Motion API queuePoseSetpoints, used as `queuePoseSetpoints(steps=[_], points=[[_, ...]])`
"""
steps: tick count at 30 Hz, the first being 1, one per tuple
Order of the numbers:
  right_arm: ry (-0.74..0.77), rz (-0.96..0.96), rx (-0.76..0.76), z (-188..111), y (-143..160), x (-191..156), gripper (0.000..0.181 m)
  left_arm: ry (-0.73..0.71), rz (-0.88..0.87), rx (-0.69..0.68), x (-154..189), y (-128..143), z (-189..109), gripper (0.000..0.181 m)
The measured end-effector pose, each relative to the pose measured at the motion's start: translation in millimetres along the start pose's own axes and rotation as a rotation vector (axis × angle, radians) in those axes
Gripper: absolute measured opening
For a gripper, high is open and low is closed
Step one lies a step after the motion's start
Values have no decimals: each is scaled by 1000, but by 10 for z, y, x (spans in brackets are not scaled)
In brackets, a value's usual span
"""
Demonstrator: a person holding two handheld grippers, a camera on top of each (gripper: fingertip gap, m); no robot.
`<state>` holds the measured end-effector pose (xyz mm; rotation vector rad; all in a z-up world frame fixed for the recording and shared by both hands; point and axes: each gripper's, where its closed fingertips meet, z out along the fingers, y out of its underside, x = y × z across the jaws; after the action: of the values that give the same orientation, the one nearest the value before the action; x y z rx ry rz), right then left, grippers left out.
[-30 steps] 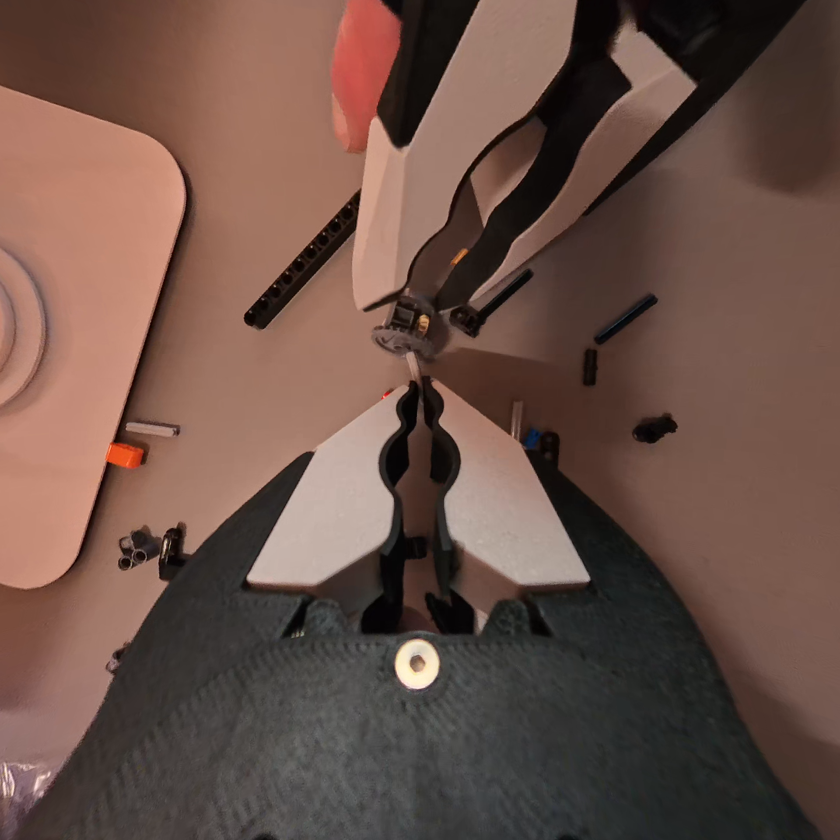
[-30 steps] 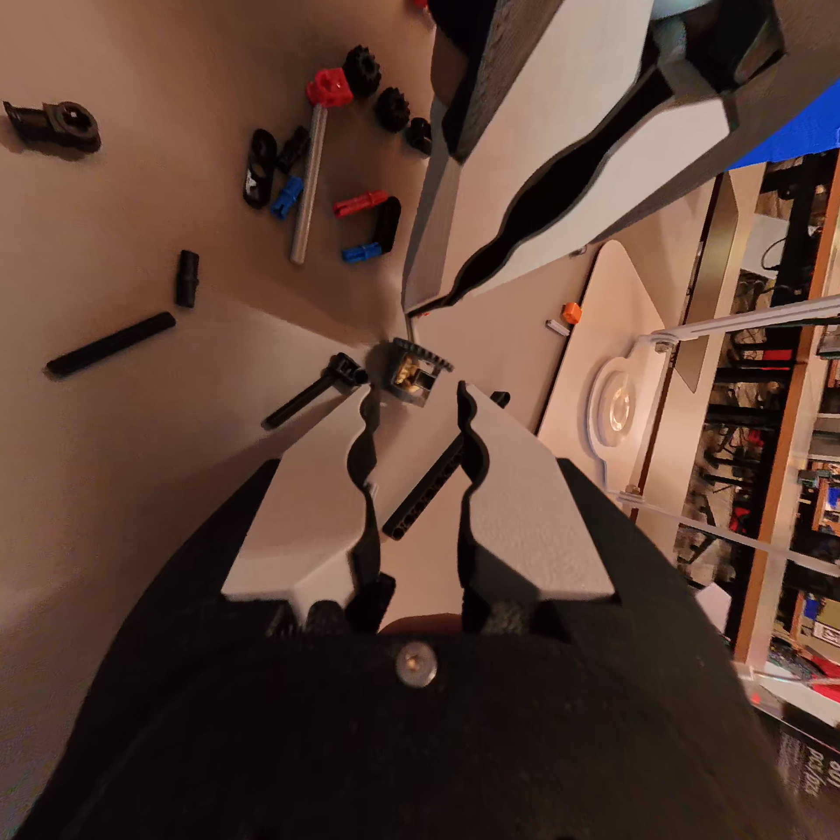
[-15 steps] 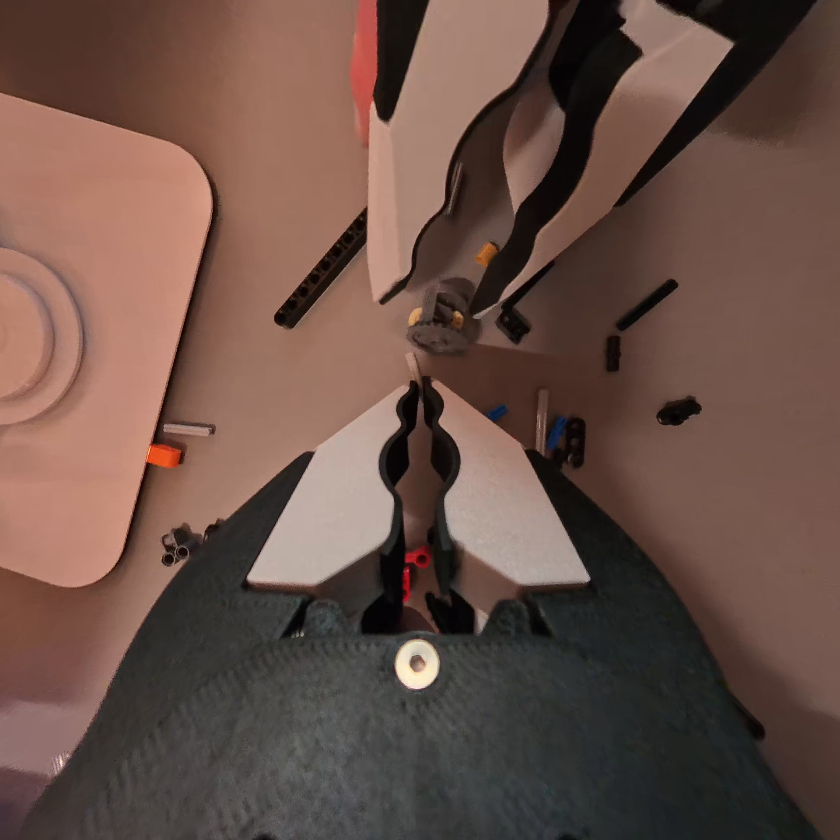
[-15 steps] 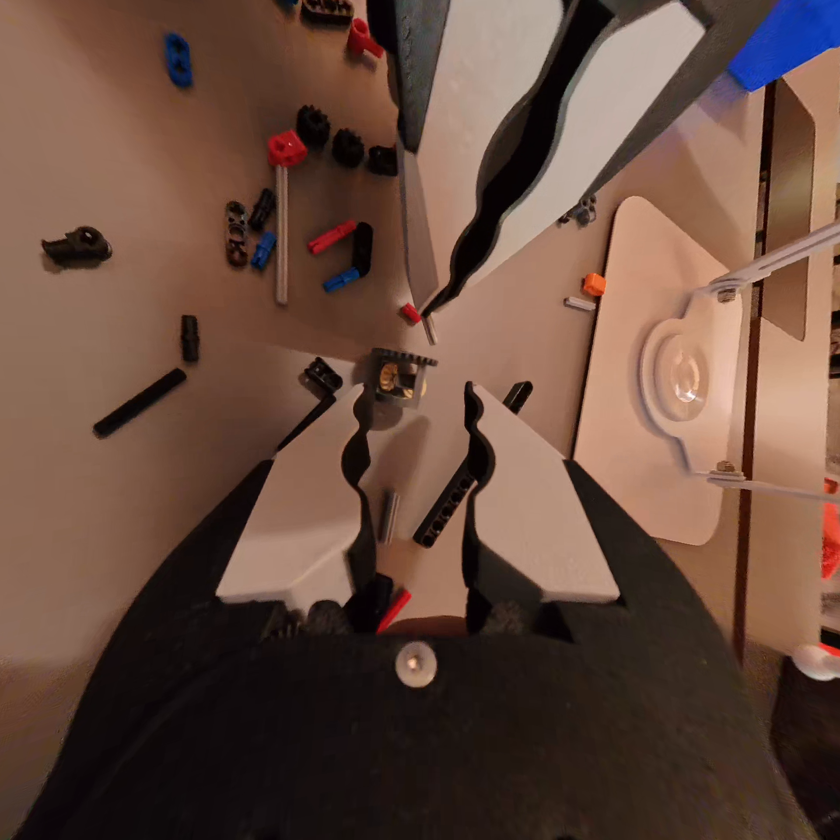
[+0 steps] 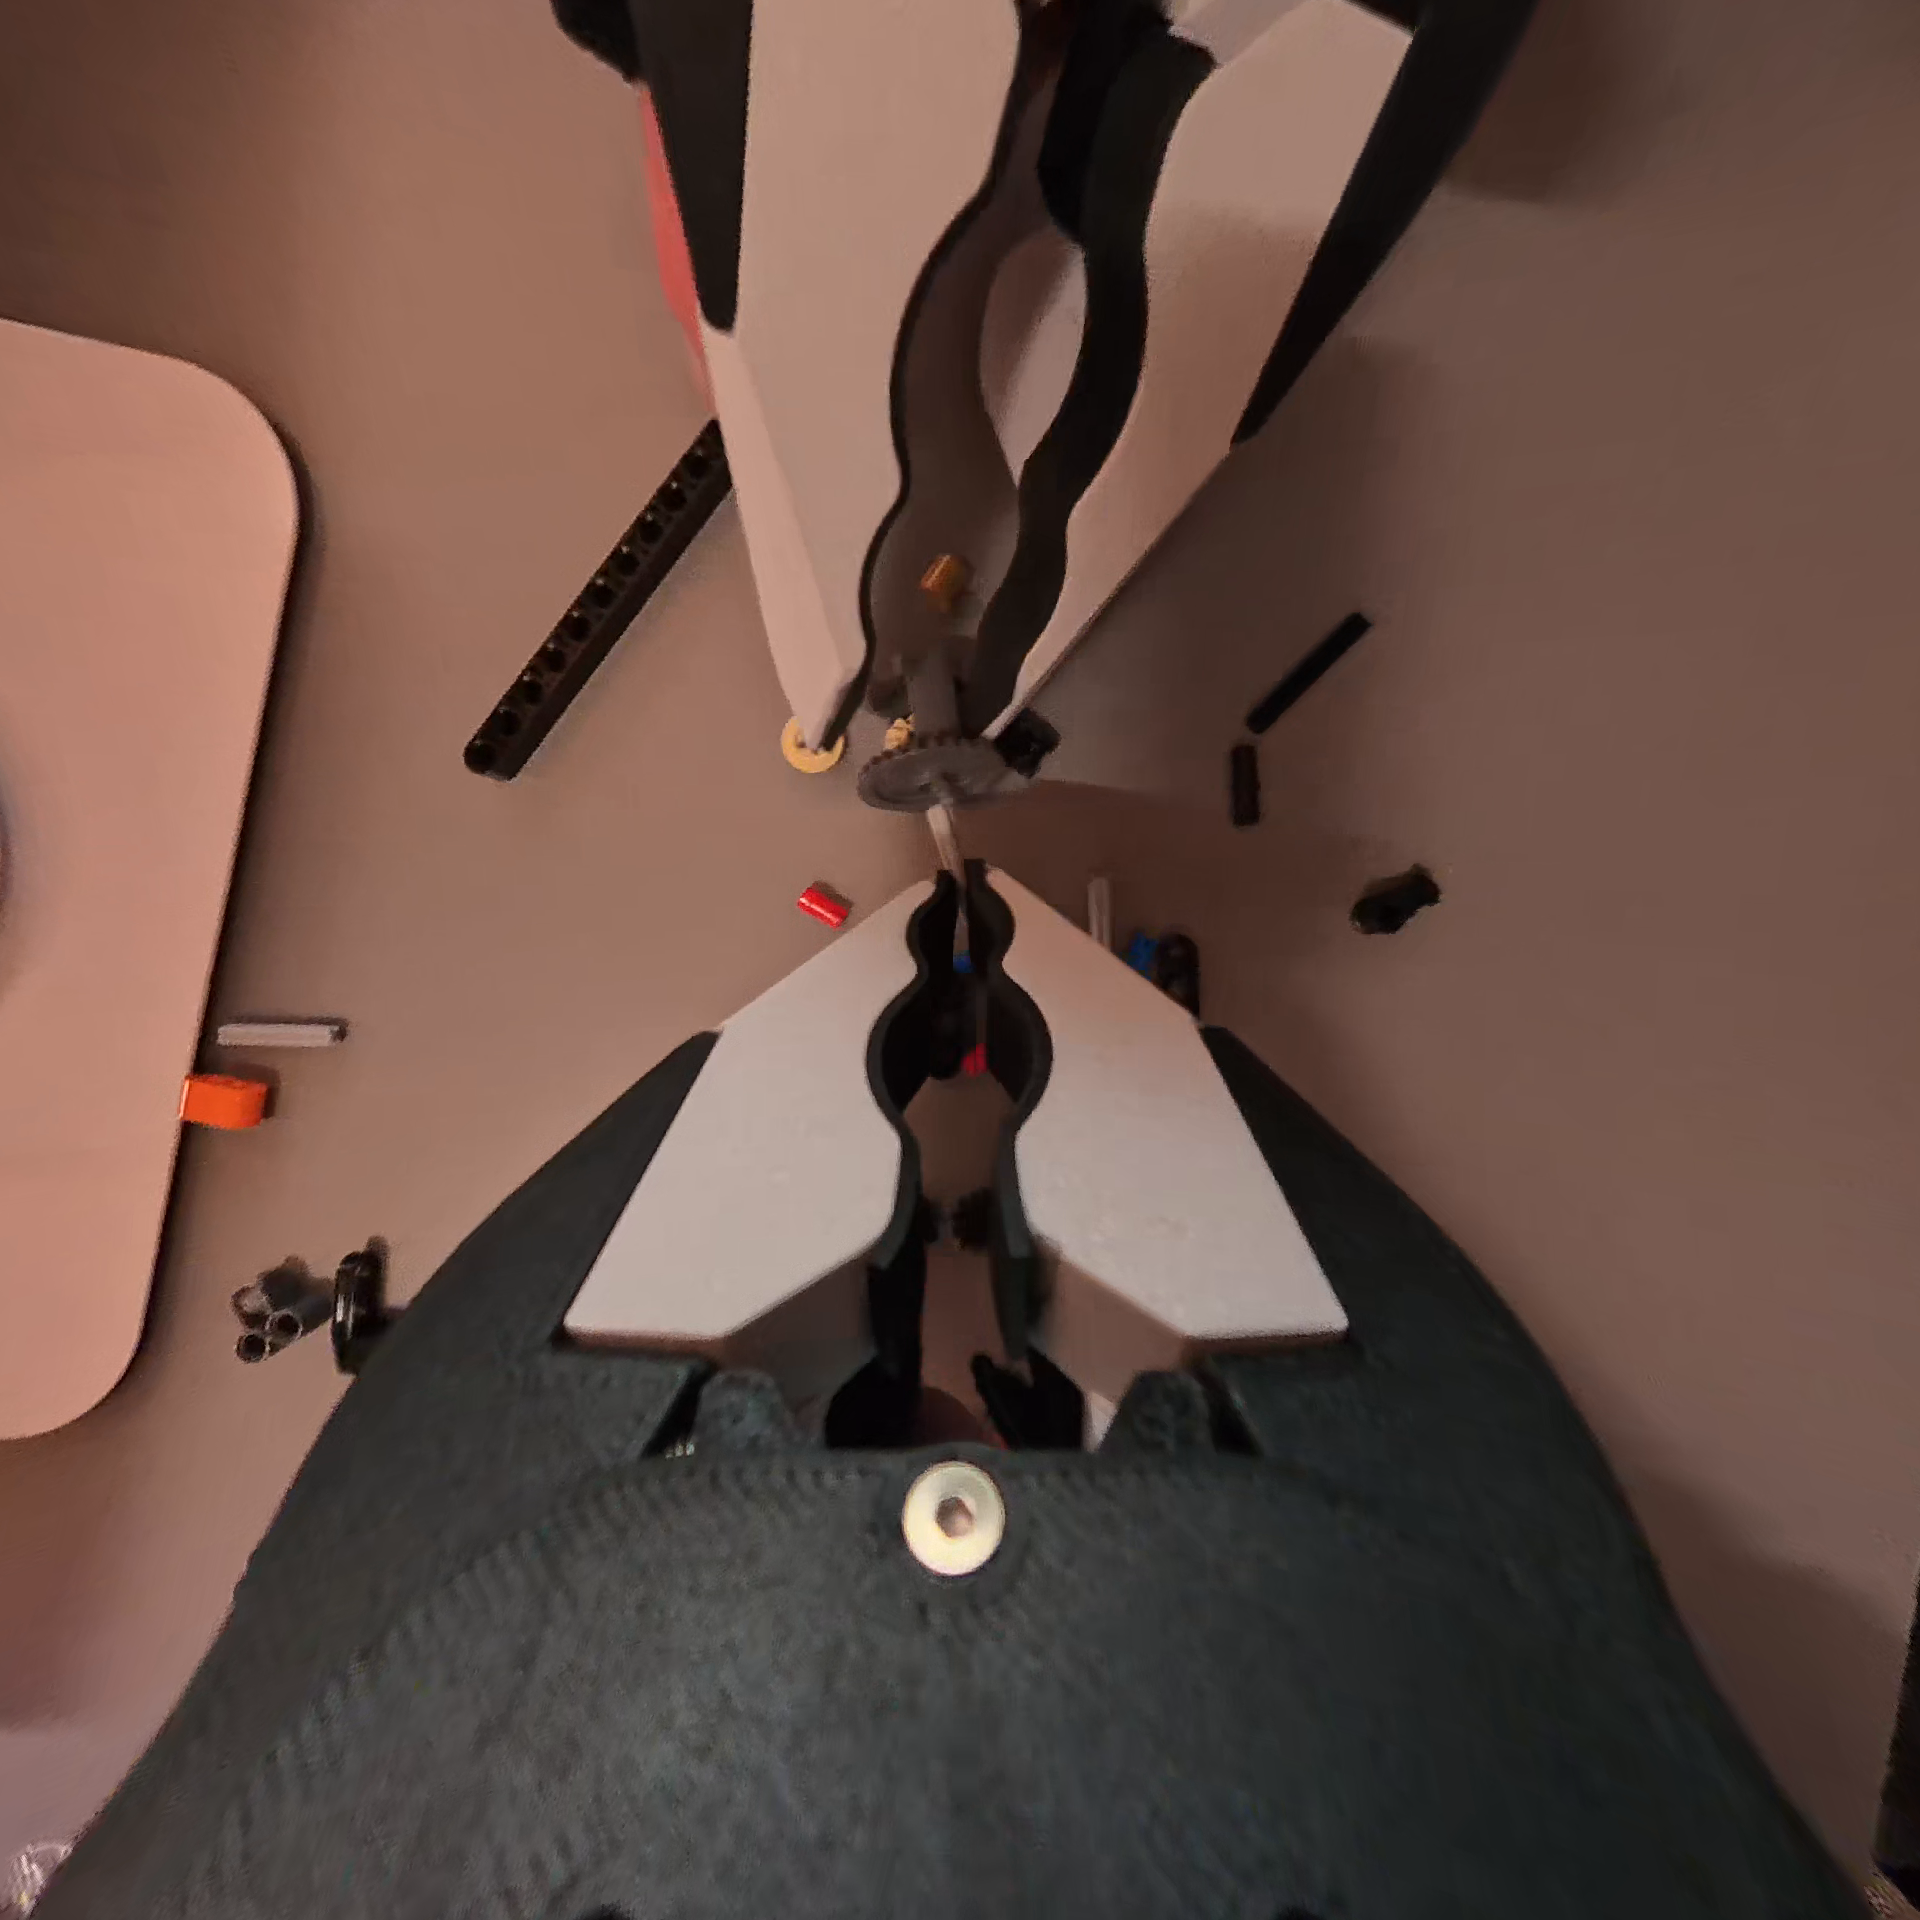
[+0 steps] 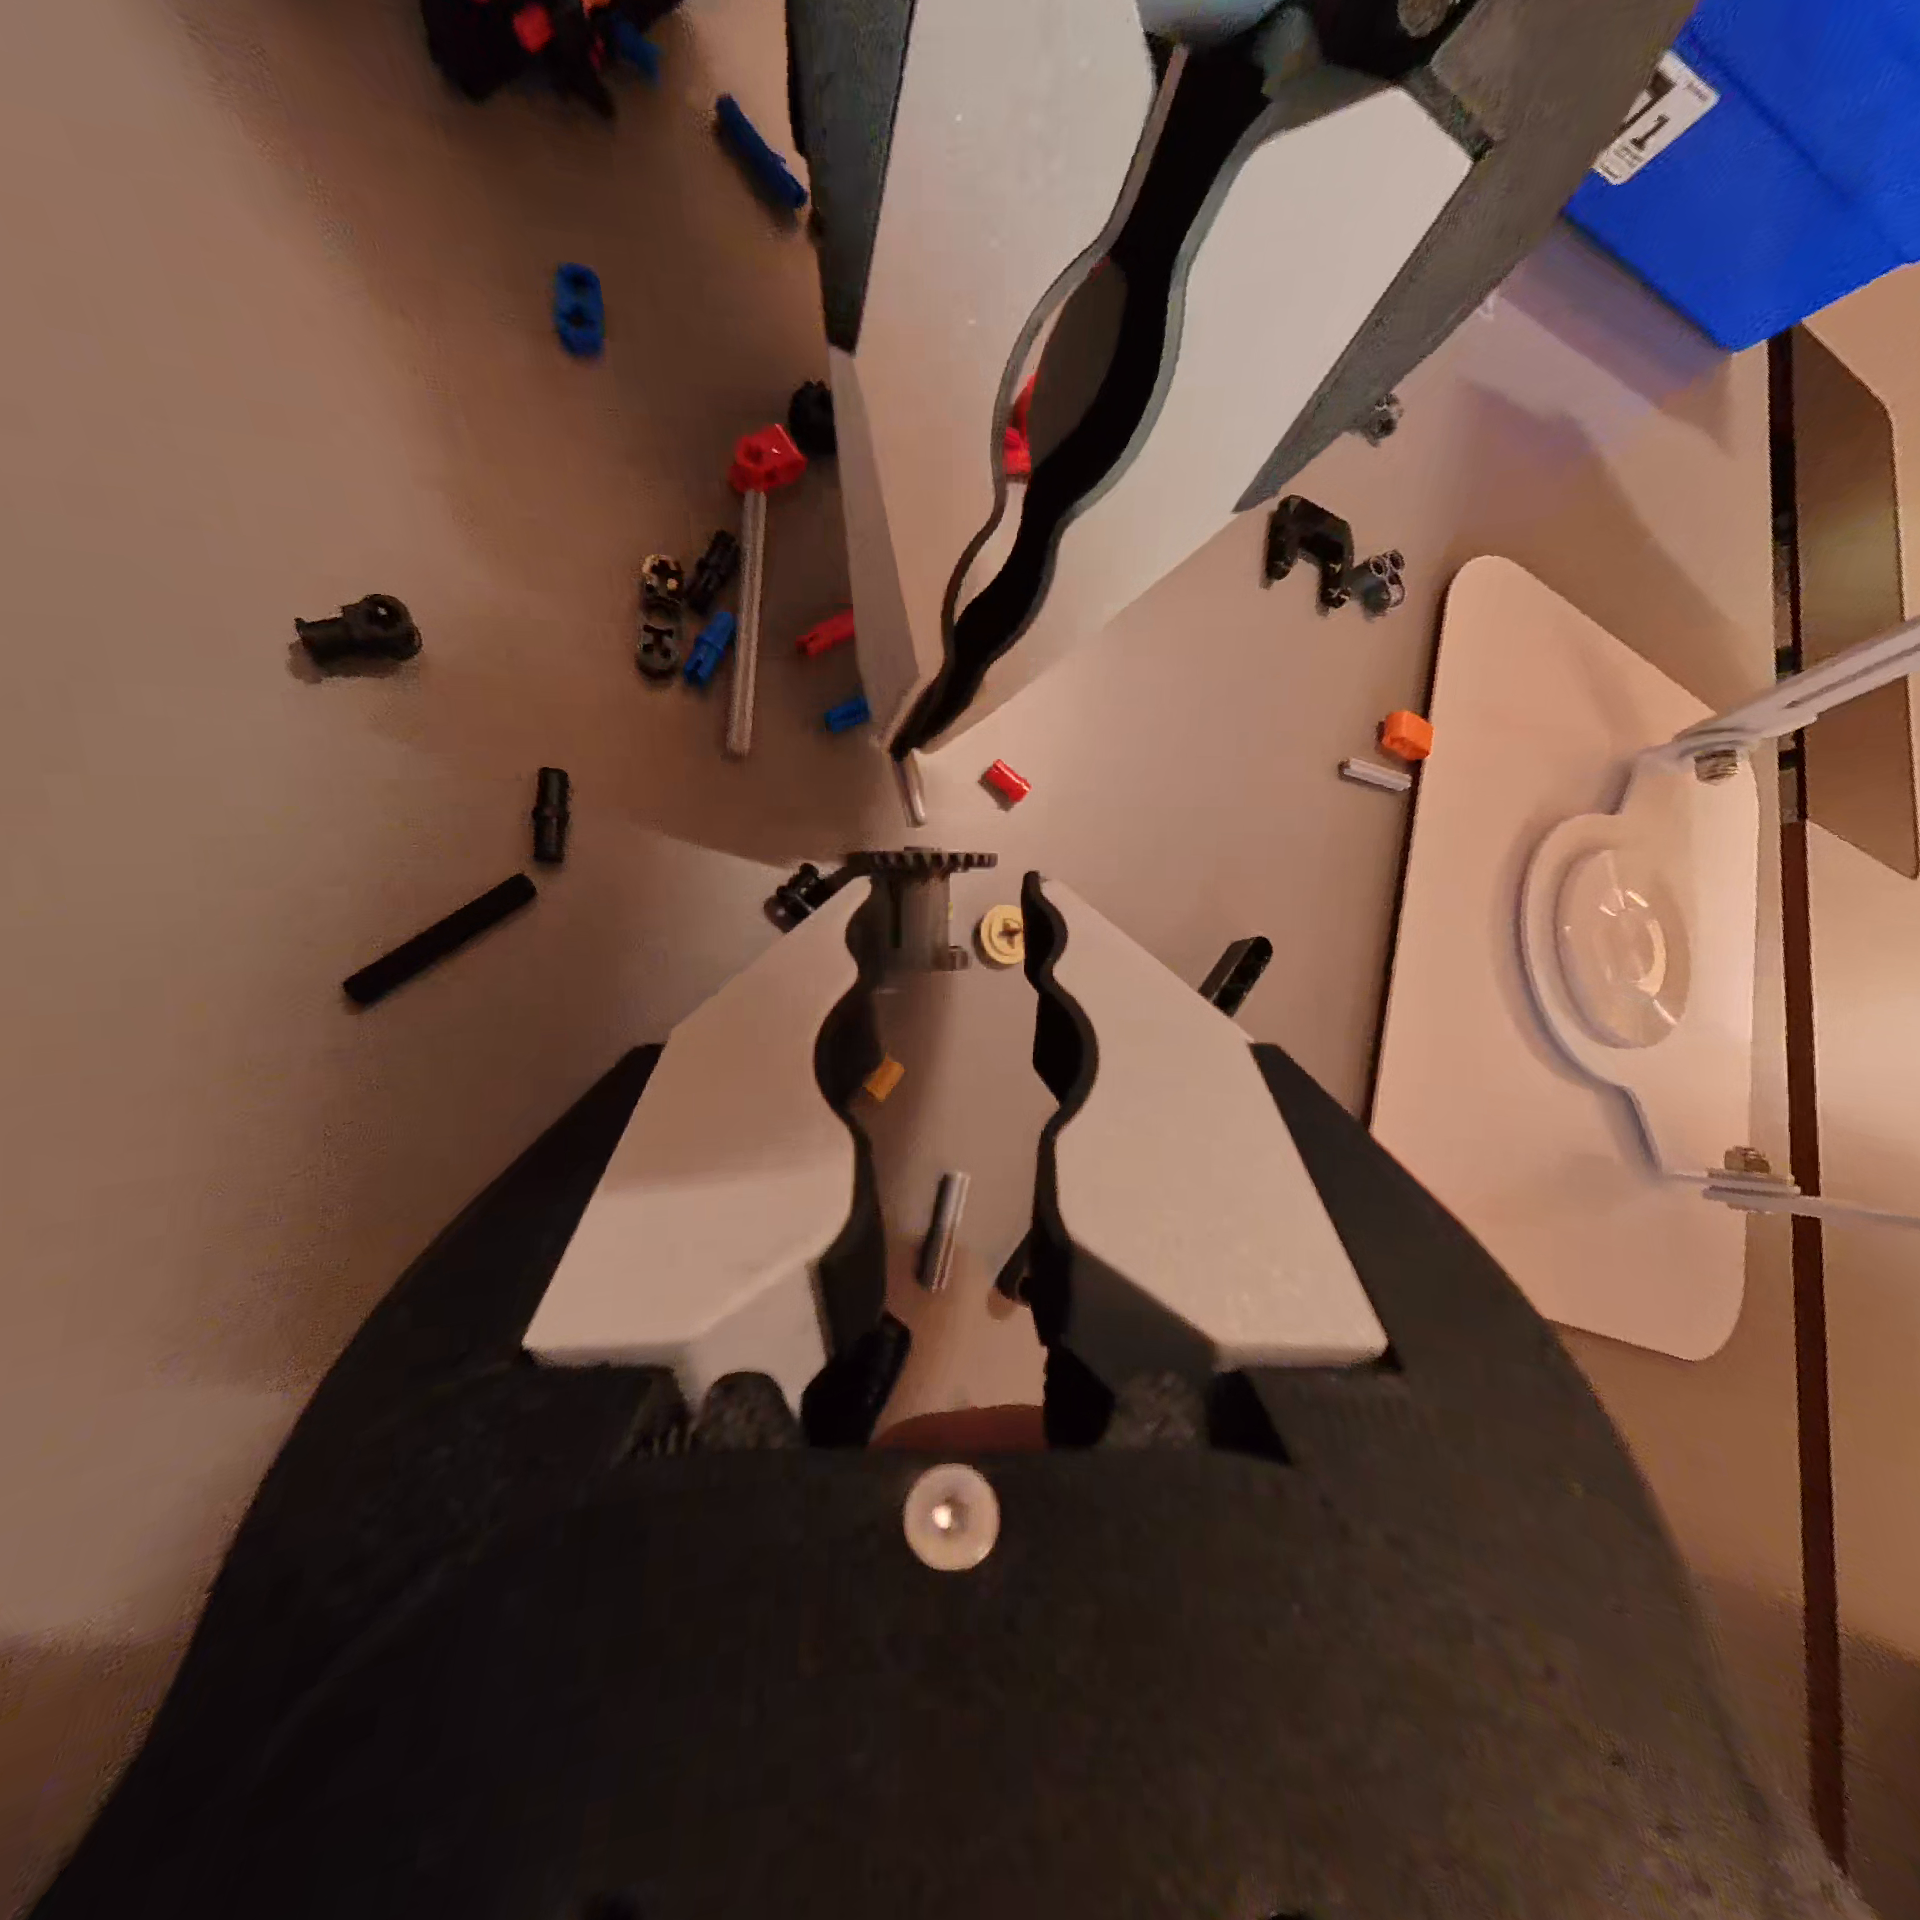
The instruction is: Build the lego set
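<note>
- The left gripper [image 5: 961,878] is pinched nearly closed on a short light-grey rod [image 5: 943,836], whose free end points at the toothed wheel.
- The right gripper [image 6: 940,899] stands fairly wide. A small grey gear piece [image 6: 916,894], a toothed wheel on a boxy frame, sits against its left finger [image 6: 748,1091]; the other finger looks clear of it, so I cannot tell whether it is truly gripped.
- In the left wrist view the rod tip seems to meet the centre of the wheel; in the right wrist view a small gap shows. My reading: the rod is being lined up with the hole, not yet pushed through.
- Progress looks early. Only this one small sub-assembly exists.
- Nearly everything else lies loose on the table [image 5: 1558,1039]: a long black beam with holes [image 5: 603,613], a tan washer [image 6: 1003,935], a red peg [image 6: 1005,781], a long grey rod with a red cap [image 6: 750,582], and blue and black pins.
- Left to do: seat the rod, then add the many scattered parts.
</note>
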<state>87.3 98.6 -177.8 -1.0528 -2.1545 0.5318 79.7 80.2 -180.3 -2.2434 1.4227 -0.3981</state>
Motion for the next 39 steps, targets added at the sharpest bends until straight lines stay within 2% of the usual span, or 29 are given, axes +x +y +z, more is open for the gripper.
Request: queuePoseSetpoints(steps=[7, 39], points=[[-12, -18, 13, 19, -1, -37, 14, -11, 9, -11, -5, 3, 25, 0], [-20, -39, -9, 95, 44, -84, 10, 14, 47, -59, 20, -8, 58, 0]])
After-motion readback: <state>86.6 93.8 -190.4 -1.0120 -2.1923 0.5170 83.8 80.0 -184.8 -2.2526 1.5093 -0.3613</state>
